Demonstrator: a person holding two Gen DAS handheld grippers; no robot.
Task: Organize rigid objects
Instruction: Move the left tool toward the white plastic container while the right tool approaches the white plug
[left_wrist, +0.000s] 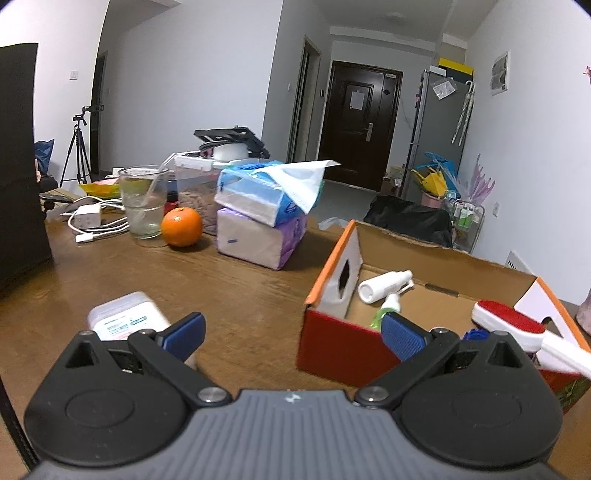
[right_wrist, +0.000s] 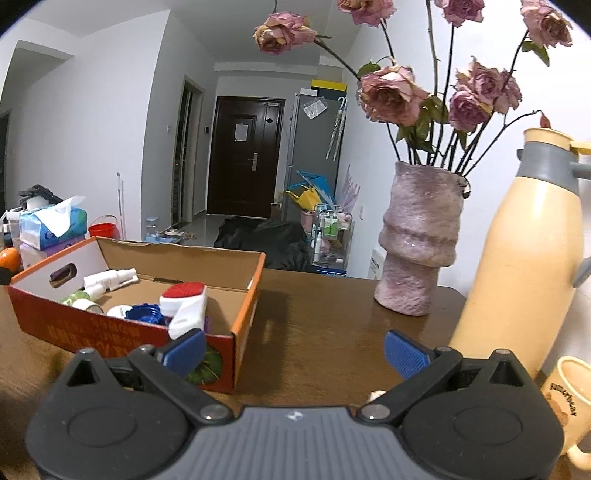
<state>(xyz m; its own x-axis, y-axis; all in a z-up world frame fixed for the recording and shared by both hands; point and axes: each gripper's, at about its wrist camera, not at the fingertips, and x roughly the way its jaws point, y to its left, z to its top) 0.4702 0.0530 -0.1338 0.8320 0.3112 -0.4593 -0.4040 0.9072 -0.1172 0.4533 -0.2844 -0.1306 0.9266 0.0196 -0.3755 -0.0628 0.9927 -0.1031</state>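
An open orange cardboard box (left_wrist: 340, 347) (right_wrist: 236, 295) sits on the wooden table (left_wrist: 240, 295). Inside lie a white spray bottle (left_wrist: 384, 284) (right_wrist: 110, 278), a green bottle (left_wrist: 386, 308), a blue lid (right_wrist: 144, 314) and a red-and-white lint brush (left_wrist: 517, 325) (right_wrist: 184, 306). A small white plastic box (left_wrist: 125, 317) lies on the table by my left gripper's left finger. My left gripper (left_wrist: 293, 338) is open and empty, between the white box and the cardboard box. My right gripper (right_wrist: 295, 349) is open and empty, right of the cardboard box.
An orange (left_wrist: 181, 226), a glass (left_wrist: 143, 201), stacked tissue packs (left_wrist: 258, 225), a food container and cables stand at the table's back left. A purple vase of dried roses (right_wrist: 417, 243), a cream thermos (right_wrist: 524, 251) and a mug (right_wrist: 572, 398) stand on the right.
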